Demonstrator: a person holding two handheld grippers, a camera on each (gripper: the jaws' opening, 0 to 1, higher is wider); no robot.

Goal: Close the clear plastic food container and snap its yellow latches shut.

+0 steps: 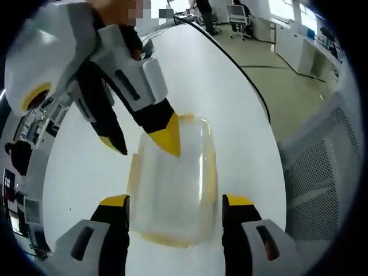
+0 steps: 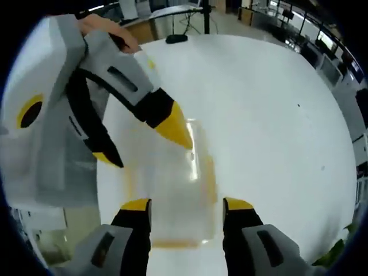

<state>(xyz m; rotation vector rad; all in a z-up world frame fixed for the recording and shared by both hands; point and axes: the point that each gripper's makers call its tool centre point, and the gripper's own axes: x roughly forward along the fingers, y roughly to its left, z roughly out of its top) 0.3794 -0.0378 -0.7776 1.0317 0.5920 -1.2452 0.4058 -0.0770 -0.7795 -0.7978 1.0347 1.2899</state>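
Now the left claw (image 1: 175, 202) stands spread, grasping nothing, one jaw on each side of the near end of the container (image 1: 172, 181). The right claw (image 2: 186, 206) is likewise spread and empty, straddling the opposite end. From each claw the container lies straight ahead, its long axis running along the line between the two. Each claw's yellow tip reaches in over the far end in the other's view, the right one close to touching the lid (image 1: 175, 172). The lid looks seated on the box; yellow latches (image 1: 211, 167) run along the long sides, whether snapped I cannot tell. It sits on a white tabletop (image 1: 230, 98). Both claws seem equally near.
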